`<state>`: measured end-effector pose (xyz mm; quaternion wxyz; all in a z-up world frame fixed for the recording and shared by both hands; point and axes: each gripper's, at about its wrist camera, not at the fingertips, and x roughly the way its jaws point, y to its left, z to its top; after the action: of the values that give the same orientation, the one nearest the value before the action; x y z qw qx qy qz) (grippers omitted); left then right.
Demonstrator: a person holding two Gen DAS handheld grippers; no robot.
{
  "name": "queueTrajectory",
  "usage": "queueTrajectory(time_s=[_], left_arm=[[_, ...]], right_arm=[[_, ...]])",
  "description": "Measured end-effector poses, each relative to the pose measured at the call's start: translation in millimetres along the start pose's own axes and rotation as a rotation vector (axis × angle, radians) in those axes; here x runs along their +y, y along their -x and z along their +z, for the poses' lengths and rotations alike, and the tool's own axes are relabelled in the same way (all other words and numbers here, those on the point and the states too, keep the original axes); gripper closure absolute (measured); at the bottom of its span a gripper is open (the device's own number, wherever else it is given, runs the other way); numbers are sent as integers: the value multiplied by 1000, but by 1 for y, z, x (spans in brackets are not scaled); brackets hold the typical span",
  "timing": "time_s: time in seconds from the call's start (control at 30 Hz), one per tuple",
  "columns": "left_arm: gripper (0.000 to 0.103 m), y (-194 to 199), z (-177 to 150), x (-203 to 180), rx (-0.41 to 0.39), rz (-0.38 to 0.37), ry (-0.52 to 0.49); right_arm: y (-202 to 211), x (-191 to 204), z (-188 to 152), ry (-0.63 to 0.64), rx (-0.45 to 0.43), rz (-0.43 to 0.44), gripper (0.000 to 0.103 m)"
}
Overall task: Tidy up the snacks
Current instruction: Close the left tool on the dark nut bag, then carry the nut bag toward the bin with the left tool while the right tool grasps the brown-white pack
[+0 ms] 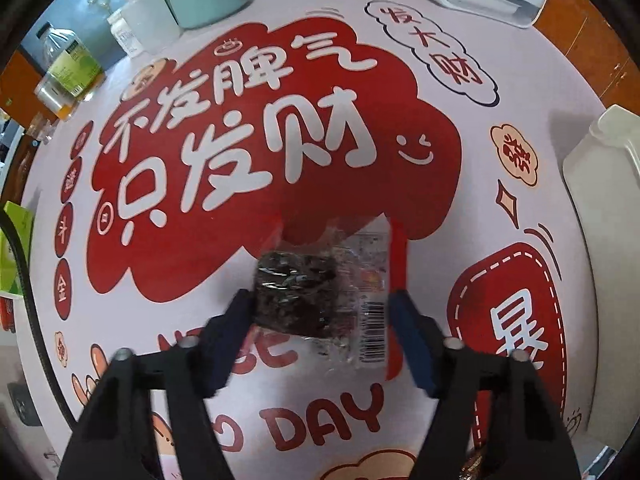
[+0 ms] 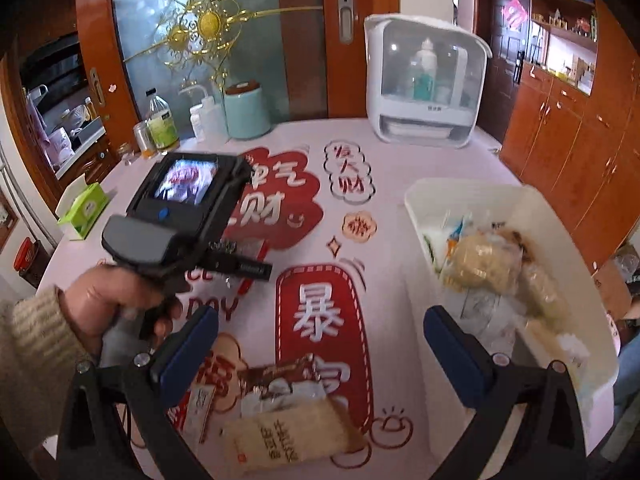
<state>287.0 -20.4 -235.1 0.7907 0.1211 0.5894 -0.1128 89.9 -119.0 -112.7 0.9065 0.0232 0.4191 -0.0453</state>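
Note:
A dark snack block in a clear wrapper (image 1: 296, 296) lies on the printed tablecloth (image 1: 280, 92). My left gripper (image 1: 318, 300) points down over it, the left pad against the dark block and the right pad against the wrapper's barcode edge. In the right wrist view a hand (image 2: 120, 300) holds that left gripper (image 2: 236, 258) over the same packet. My right gripper (image 2: 320, 336) stands wide open with nothing between its fingers. Just below it lie a brown-wrapped snack (image 2: 280, 376) and a beige packet (image 2: 292, 436). The white bin (image 2: 416, 208) to its right holds several snacks.
At the table's back stand a white appliance (image 2: 424, 80), a teal canister (image 2: 244, 112) and bottles (image 2: 160, 124). A green tissue box (image 2: 84, 208) sits at the left edge. The white bin (image 1: 600, 168) is right of the left gripper. Wooden cabinets (image 2: 560, 152) line the right wall.

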Motion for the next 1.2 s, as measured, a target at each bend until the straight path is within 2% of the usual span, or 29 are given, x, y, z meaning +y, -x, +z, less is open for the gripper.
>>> queueTrajectory(time_s=[0.07, 0.1, 0.37, 0.7, 0.87, 1.2], left_arm=[[61, 4, -4, 2, -22, 7, -2], [64, 7, -5, 4, -31, 2, -2], [65, 25, -40, 35, -50, 32, 37], [64, 79, -105, 69, -73, -7, 121], [64, 95, -137, 75, -71, -4, 150], [64, 101, -175, 75, -63, -31, 186]], right_arm=[[-1, -2, -6, -10, 13, 7, 0], [-1, -3, -9, -14, 18, 6, 0], [-3, -9, -23, -21, 45, 12, 0], [-11, 1, -33, 26, 105, 54, 0], [-21, 2, -39, 42, 145, 77, 0], [-47, 0, -57, 57, 246, 139, 3]])
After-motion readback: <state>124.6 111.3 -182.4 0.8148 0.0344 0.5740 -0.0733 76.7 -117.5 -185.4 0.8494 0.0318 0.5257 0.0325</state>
